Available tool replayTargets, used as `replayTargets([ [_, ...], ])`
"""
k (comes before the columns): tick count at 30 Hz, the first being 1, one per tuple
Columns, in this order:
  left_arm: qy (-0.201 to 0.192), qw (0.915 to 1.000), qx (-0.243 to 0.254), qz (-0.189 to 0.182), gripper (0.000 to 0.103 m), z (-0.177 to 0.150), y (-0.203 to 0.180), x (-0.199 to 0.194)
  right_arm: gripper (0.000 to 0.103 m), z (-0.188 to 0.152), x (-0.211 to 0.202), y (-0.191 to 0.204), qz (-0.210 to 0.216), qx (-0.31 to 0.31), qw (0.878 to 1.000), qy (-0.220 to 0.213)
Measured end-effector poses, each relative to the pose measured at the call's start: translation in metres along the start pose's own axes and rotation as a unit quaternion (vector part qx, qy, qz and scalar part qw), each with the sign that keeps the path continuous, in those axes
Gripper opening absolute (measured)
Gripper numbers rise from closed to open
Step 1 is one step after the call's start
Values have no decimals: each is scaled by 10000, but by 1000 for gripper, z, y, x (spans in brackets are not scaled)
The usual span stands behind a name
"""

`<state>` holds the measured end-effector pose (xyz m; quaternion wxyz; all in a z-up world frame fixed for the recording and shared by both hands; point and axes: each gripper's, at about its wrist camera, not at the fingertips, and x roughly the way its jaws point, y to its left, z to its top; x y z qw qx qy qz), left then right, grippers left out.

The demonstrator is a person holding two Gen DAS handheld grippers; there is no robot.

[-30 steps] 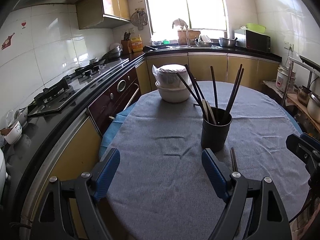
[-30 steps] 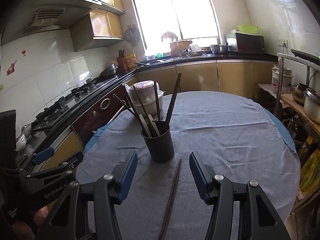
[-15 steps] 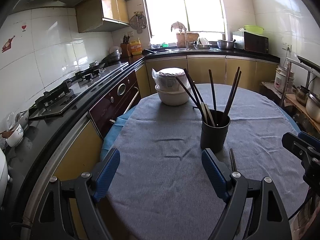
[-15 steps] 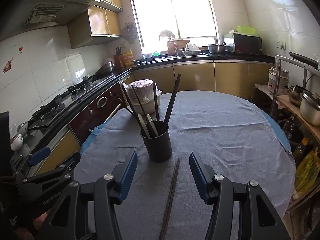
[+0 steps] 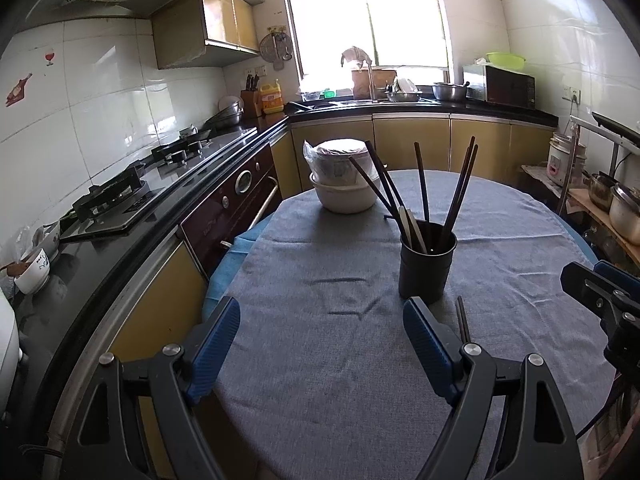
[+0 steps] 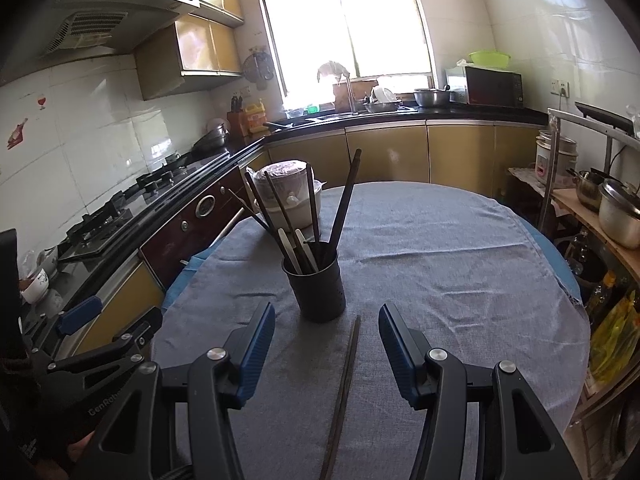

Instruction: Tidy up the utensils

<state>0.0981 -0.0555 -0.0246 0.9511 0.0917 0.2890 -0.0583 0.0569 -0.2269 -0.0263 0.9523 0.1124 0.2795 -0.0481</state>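
Lay flat on the grey tablecloth (image 6: pixel 440 264): dark chopsticks (image 6: pixel 343 384), long way running from the bottom edge of the right wrist frame, where the near end was cut off, up toward the black holder (image 6: pixel 316 288) at the middle, between the wide-open, empty right gripper (image 6: pixel 326 348). Showed only a short tip (image 5: pixel 462 320) in the left wrist frame, rest hidden behind one finger of the left gripper (image 5: pixel 320 348), open wide too and holding nothing. Stood leaning in the holder: more dark chopsticks and pale handles, too small to tell apart.
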Motion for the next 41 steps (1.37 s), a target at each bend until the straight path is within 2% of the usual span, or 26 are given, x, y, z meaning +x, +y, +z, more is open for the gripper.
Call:
replayTargets([
  [31, -319, 9995, -15, -74, 84, -6, 7, -44, 57, -1, -44, 14, -174, -99, 9994, -285],
  [38, -302, 9995, -80, -68, 84, -2, 14, -38, 57, 2, -37, 20, -162, -147, 9995, -233],
  [41, -125, 9994, -154, -285, 84, 1, 19, -20, 58, 5, -25, 17, -173, -144, 9996, -171],
])
